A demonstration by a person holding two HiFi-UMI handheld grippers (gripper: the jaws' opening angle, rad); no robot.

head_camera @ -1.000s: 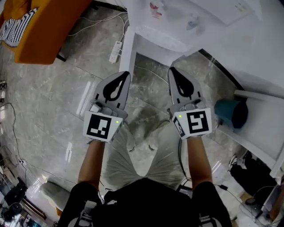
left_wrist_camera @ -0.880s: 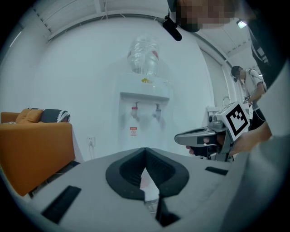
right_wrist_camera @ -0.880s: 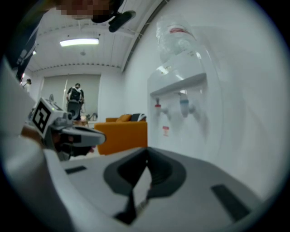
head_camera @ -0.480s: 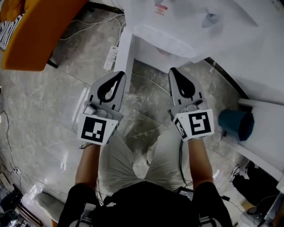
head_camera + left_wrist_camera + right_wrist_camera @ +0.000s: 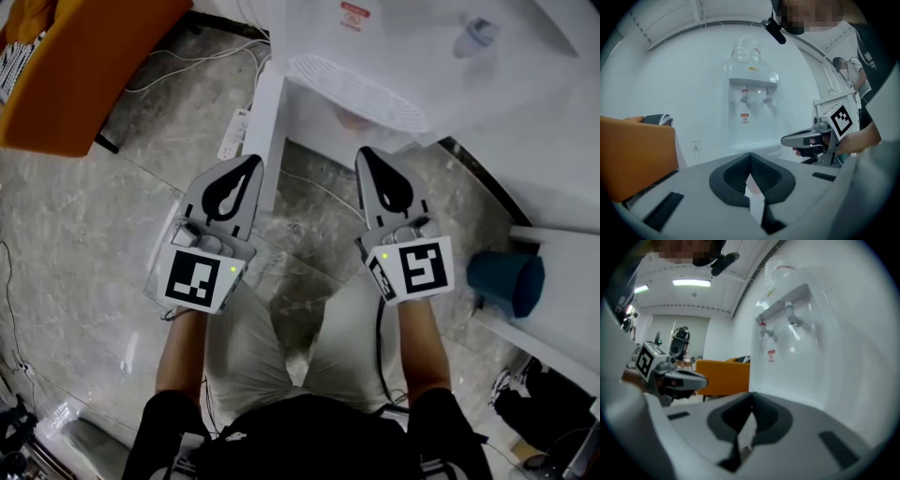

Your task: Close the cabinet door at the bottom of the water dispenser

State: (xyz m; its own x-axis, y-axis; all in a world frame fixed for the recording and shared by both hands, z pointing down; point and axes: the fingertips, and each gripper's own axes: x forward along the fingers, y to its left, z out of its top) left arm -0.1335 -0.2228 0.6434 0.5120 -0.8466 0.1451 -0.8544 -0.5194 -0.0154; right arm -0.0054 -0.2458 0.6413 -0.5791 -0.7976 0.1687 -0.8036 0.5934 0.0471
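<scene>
The white water dispenser [image 5: 403, 47] stands at the top of the head view, its oval drip grille [image 5: 356, 91] facing me. Below it the white cabinet door [image 5: 266, 127] stands out edge-on from the dispenser's left side, open. My left gripper [image 5: 253, 161] is shut and empty, its tip just below and beside that door. A short way right, my right gripper [image 5: 364, 153] is also shut and empty, in front of the cabinet opening. The left gripper view shows the dispenser [image 5: 752, 108] with its bottle [image 5: 746, 49] ahead; the door is hidden behind the gripper [image 5: 750, 156].
An orange chair [image 5: 84, 66] stands at the far left. A power strip [image 5: 236, 131] and cables lie on the marble floor beside the door. A teal cup [image 5: 506, 281] sits on a white shelf [image 5: 553, 337] to the right. My legs are below the grippers.
The dispenser has come closer and lower in the head view, showing its drip grille. Both grippers have stayed shut and side by side, the left drifting slightly down-left.
</scene>
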